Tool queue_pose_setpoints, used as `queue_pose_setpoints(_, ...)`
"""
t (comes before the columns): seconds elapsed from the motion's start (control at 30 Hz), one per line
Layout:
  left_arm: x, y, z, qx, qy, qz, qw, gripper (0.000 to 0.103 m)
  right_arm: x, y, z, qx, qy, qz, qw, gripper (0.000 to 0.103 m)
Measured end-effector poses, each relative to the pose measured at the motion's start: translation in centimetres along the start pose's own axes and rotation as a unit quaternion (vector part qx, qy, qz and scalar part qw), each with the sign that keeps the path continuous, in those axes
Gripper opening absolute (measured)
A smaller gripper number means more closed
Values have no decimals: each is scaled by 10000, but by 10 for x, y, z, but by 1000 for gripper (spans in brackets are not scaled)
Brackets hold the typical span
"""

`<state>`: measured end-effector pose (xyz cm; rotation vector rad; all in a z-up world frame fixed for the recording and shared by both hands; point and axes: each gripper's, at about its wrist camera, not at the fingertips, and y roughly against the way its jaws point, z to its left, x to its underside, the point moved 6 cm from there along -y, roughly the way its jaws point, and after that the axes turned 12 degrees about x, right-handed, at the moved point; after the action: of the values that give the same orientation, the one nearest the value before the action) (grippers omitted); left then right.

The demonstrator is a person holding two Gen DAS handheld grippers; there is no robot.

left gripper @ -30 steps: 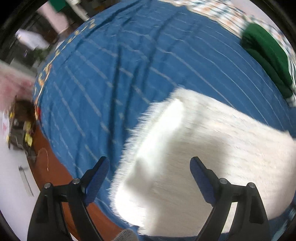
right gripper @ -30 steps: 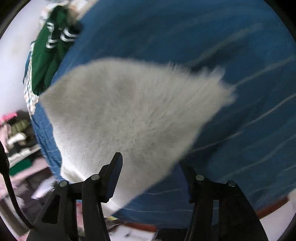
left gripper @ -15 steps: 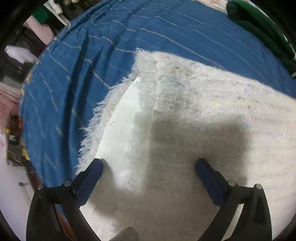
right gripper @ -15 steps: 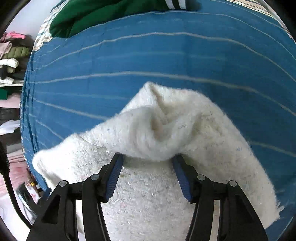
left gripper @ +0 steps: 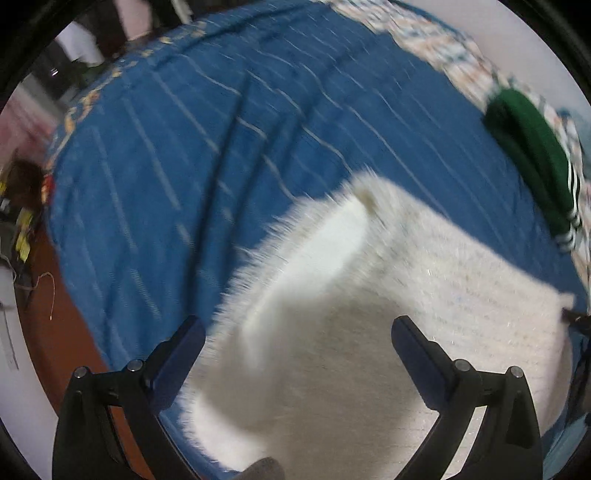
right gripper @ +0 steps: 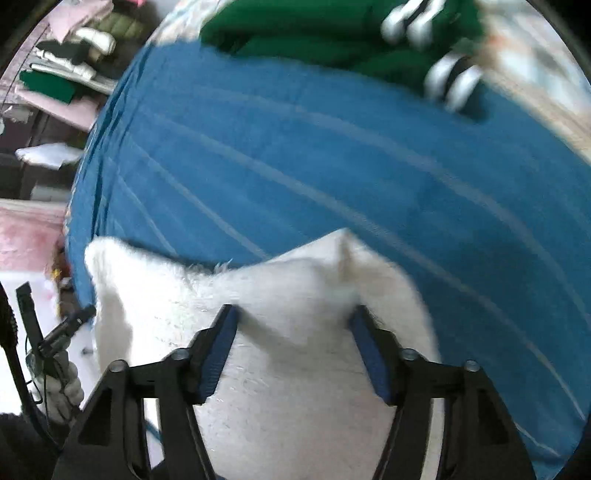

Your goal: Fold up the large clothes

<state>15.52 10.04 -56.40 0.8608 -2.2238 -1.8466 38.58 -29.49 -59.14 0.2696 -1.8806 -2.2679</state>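
I'm mid-fold on the white fuzzy garment [left gripper: 388, 332], which lies on the blue striped bedspread [left gripper: 221, 147] near the bed's edge. My left hand-held gripper [left gripper: 297, 341] hangs over it, fingers wide apart, empty. My right hand-held gripper [right gripper: 293, 345] pinches a raised ridge of the cloth. Next, I judge, that ridge gets carried across and laid flat.

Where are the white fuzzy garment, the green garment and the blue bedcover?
white fuzzy garment [left gripper: 424, 295], left wrist view, its flat middle.
green garment [right gripper: 314, 33], right wrist view, its folded body.
blue bedcover [left gripper: 184, 147], left wrist view, a bare striped part.
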Motion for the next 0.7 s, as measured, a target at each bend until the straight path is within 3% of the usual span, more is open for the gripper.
queue_pose_setpoints(0.1,-12,-8,5,113,120,36,9999,103,-7,6,0,130,-40,-245,9996,9)
queue_pose_setpoints(0.2,-25,-27,-14,333,109,77,9994,102,-12,34,-5,8,-385,-602,9974,7)
queue_pose_setpoints(0.33,-32,-62,-48,562,-219,415,9973,101,-7,33,-10,-24,-568,-534,9970,7)
queue_pose_setpoints(0.4,-34,-71,-61,581,-421,368,9967,67,-7,28,-13,-63,-687,-458,9966,7)
queue_pose_setpoints(0.43,-36,-72,-64,533,-538,328,9966,23,-8,29,-14,-73,-709,-447,9965,7)
queue_pose_setpoints(0.47,-36,-70,-71,786,-614,332,9945,4,-9,29,-12,-70,-720,-446,9964,7)
queue_pose_setpoints(0.7,-29,-19,-55,745,-600,-115,9953,3,-12,53,1,-73,-795,-766,9939,5)
